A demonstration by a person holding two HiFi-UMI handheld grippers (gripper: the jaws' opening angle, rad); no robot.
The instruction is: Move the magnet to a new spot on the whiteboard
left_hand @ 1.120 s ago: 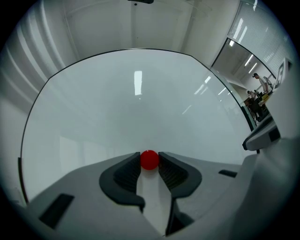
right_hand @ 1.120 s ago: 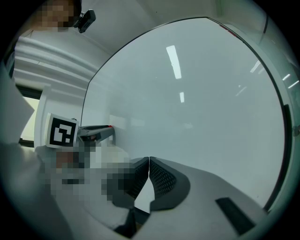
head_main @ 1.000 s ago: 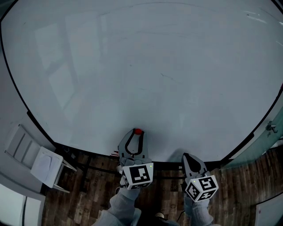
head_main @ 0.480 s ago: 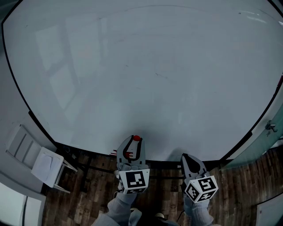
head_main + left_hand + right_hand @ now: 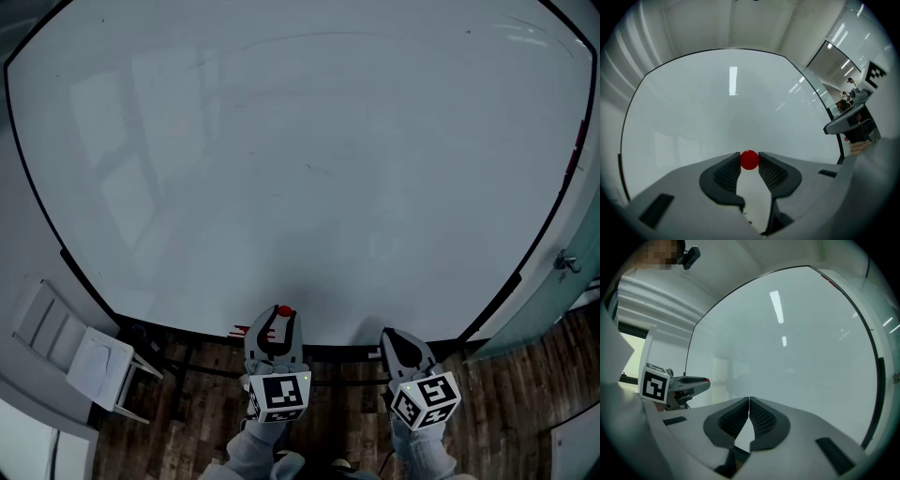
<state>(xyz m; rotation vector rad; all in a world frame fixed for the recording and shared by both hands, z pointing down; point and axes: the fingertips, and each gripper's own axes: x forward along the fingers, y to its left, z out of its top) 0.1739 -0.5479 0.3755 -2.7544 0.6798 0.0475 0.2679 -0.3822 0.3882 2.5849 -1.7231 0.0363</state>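
— Where is the red magnet (image 5: 749,160) now?
— It sits between the jaw tips of the left gripper (image 5: 282,317), which are closed on it. It is in front of the low edge of the whiteboard (image 5: 300,169). Whether it touches the board, I cannot tell.
— And the hands?
— Both are held low, side by side, pointing about level at the board. The right gripper (image 5: 749,401) has its jaws pressed together, nothing between them.

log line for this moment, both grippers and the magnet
left gripper: shut on magnet | right gripper: shut, empty | magnet: red, at lower edge of whiteboard | phase: magnet in grip
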